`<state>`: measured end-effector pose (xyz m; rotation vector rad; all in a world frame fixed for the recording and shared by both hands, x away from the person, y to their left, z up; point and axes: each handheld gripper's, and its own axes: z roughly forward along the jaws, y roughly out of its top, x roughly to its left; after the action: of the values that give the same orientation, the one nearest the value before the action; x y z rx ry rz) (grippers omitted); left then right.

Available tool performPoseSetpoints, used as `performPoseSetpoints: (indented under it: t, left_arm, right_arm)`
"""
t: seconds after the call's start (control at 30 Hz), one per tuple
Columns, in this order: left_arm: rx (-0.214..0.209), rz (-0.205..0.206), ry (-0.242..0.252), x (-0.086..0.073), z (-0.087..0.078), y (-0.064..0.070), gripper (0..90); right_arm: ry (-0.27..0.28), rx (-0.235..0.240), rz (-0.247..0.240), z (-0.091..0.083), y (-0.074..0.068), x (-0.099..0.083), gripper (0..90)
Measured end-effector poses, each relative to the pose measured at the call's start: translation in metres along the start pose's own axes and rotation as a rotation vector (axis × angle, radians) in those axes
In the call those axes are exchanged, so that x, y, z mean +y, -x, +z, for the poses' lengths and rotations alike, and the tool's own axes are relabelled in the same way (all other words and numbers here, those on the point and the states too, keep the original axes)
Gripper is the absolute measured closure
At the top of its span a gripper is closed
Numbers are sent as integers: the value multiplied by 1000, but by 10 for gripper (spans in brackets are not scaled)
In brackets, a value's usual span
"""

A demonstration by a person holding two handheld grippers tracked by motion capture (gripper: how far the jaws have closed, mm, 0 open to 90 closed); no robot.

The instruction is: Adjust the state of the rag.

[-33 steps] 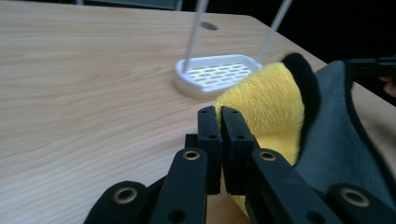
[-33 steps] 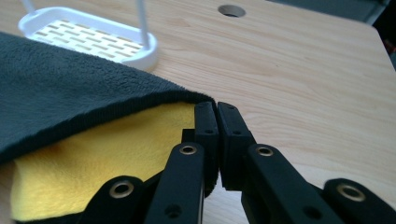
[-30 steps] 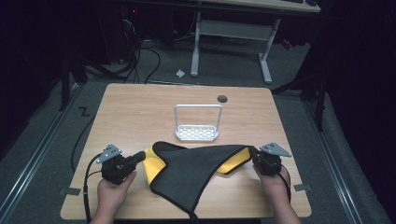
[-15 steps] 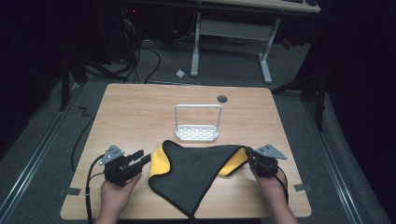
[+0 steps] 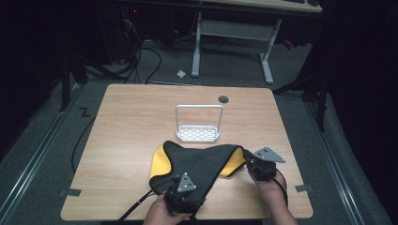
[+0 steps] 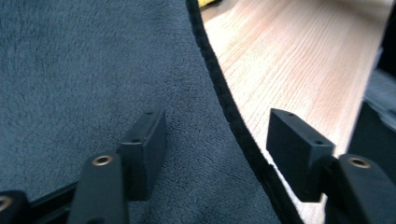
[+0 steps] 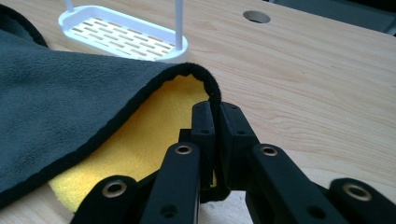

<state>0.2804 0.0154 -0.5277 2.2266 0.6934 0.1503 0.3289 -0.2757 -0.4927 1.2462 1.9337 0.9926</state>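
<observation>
Grey cloth [image 7: 70, 93] edge pinched in right gripper [image 7: 215, 126]; left gripper [image 6: 215, 140] straddles hem.

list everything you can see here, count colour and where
table: 1, light wood, centre of the high view, with a round hole near its far edge
cloth: 1, dark grey with black trim and a yellow underside, near half of the table
rack: 1, white slotted tray with a hoop handle, just beyond the cloth
desk frame: 1, white legs, on the floor beyond the table
cables: several, black, on the floor at far left
left gripper: 1, black, jaws open astride the cloth's trimmed edge
right gripper: 1, black, jaws pinching the cloth's right corner
hands: 2, at the near edge
</observation>
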Motion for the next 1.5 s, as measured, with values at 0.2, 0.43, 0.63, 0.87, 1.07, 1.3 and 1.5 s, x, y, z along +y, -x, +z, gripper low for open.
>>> performPoseSetpoints:
  t: [0.2,0.43,0.63,0.87,1.07,1.3,1.5]
  left_arm:
    - [29,46,-2,-1,-2,3,719]
    - [-17,-5,8,-3,-4,-9,861]
    - [53,-129,65,-8,-26,-53,866]
    - [166,-389,169,-35,-66,-127,863]
    - [218,-480,185,-49,-80,-150,789]
    - [147,-407,271,-28,-94,-126,586]
    - [-13,-279,313,6,-71,-78,446]
  right_arm:
    - [5,11,-4,0,-2,1,857]
    - [12,15,-7,-2,-5,2,859]
    - [50,57,7,-11,-9,7,860]
    - [87,285,-18,-22,-56,16,860]
    - [-19,478,-151,-6,-124,5,861]
    - [-139,537,-272,12,-157,-7,858]
    - [-156,545,-276,14,-159,-9,851]
